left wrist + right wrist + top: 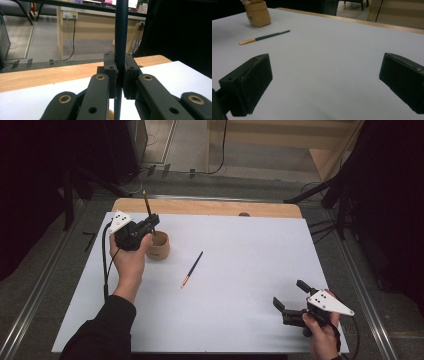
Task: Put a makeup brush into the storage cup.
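While the left gripper (150,223) clamps a slim dark pencil (147,204) upright between its pads, it holds it just above the small tan cup (159,246) near the worktop's far left corner, probably to drop it in point-down. A second pencil (192,269), dark-barrelled with an orange end, lies flat toward the middle of the matte pale sheet (240,310). By the near right corner, the right gripper (290,301) waits with its blocky black jaws spread and empty.

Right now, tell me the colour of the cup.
Tan brown cup, clearest in the right gripper view.
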### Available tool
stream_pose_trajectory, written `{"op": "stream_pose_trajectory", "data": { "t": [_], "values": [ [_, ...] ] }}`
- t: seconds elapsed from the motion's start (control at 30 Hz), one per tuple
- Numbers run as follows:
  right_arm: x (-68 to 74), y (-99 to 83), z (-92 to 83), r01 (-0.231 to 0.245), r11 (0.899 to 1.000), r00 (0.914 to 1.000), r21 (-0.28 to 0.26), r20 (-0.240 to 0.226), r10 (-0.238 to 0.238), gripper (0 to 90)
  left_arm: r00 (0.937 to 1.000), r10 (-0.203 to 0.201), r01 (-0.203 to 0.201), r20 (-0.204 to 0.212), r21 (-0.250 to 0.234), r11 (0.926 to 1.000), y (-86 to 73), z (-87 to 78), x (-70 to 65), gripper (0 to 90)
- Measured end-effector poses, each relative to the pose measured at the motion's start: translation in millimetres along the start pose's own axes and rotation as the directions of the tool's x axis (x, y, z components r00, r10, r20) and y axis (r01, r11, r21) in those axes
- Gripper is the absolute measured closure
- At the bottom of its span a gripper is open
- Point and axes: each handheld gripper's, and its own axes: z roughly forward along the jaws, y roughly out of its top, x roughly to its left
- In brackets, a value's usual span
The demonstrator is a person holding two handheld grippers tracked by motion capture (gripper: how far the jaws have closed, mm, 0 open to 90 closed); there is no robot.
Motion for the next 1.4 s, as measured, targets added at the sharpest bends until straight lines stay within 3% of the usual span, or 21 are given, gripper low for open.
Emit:
{"op": "stream_pose_trajectory", "data": {
  "t": [0.37,0.47,0.67,1.1,1.4],
  "values": [
    [-1.0,-1.0,2.0,0.006,1.000,1.0000,0.003,-0.005,-0.006,0.0,0.9992,0.015,-0.014,-0.036,0.022,0.9997,-11.2,10.4,11.2,84.4],
    [-1.1,-1.4,2.5,0.003,1.000,1.0000,0.005,-0.006,-0.003,0.0,0.9990,0.002,-0.001,-0.046,0.030,0.9996,-16.8,13.3,14.3,84.4],
    [-1.5,-2.0,3.0,0.003,1.000,1.0000,0.006,-0.009,-0.003,0.0,0.9991,0.013,-0.011,-0.039,0.044,0.9990,-26.9,17.2,8.7,84.4],
    [-1.5,-2.5,3.1,0.001,1.000,0.9999,0.009,-0.012,-0.001,0.0,0.9952,0.080,-0.075,-0.055,0.087,0.9933,-43.2,21.4,-6.3,84.4],
    [-2.0,-2.7,2.9,0.001,1.000,0.9999,0.009,-0.011,-0.001,0.0,0.9926,0.097,-0.088,-0.073,0.119,0.9890,-49.3,22.9,-9.5,83.0]
  ]
}}
